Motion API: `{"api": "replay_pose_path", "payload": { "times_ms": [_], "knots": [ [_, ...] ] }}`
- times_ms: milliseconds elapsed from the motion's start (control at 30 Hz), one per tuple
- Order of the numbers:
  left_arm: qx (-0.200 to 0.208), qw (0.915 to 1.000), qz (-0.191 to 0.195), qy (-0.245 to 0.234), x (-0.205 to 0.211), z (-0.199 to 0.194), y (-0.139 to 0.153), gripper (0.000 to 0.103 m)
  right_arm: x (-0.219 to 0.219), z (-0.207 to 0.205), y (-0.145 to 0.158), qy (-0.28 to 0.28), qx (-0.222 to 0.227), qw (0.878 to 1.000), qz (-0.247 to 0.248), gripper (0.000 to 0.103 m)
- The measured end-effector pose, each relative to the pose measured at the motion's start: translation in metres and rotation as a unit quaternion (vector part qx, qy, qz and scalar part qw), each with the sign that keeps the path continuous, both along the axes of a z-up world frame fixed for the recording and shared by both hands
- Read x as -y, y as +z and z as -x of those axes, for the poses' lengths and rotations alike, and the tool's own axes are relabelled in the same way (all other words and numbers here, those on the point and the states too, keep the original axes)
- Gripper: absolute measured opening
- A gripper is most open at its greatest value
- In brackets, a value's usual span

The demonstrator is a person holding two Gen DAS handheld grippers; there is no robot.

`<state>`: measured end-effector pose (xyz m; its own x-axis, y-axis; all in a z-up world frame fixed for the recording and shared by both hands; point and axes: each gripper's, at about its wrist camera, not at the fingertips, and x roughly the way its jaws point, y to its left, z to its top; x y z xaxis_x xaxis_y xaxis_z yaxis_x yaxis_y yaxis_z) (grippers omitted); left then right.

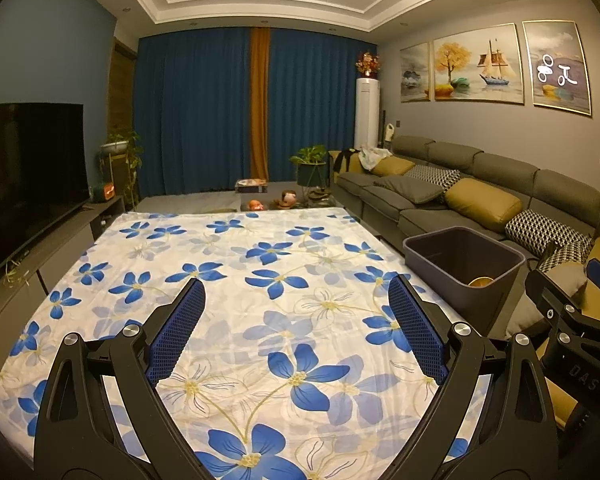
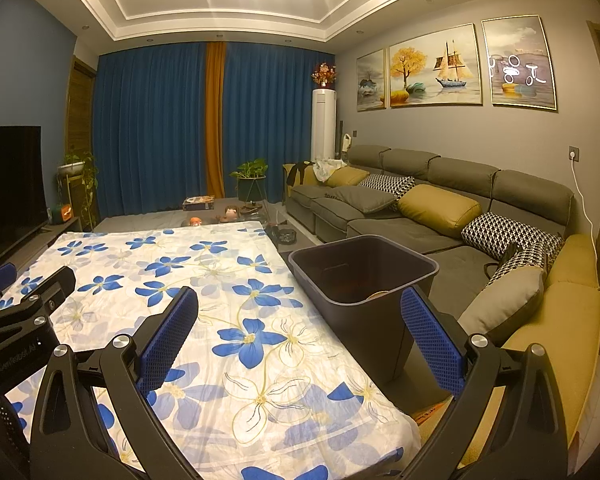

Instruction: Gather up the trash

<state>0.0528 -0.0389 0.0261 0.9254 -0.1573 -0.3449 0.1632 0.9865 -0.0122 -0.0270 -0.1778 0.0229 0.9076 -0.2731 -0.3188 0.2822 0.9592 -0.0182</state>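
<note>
While both your left gripper and right gripper stand wide and empty over the bare floral cloth, the trash bin at two o'clock overhangs nothing solid, so your careless reach could tip it.

A dark grey rectangular bin stands upright and open-topped just beside the right edge of the flowered tablecloth, with something yellowish lying at its bottom.
</note>
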Motion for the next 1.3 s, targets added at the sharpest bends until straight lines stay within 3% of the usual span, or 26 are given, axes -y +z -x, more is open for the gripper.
{"api": "replay_pose_path", "payload": {
  "times_ms": [1300],
  "knots": [
    [-0.003, 1.0000, 0.002, -0.001, 0.0019, 0.0011, -0.0007, 0.092, 0.0040, 0.0000, 0.0008, -0.003, -0.003, 1.000, -0.003, 0.098]
  ]
}}
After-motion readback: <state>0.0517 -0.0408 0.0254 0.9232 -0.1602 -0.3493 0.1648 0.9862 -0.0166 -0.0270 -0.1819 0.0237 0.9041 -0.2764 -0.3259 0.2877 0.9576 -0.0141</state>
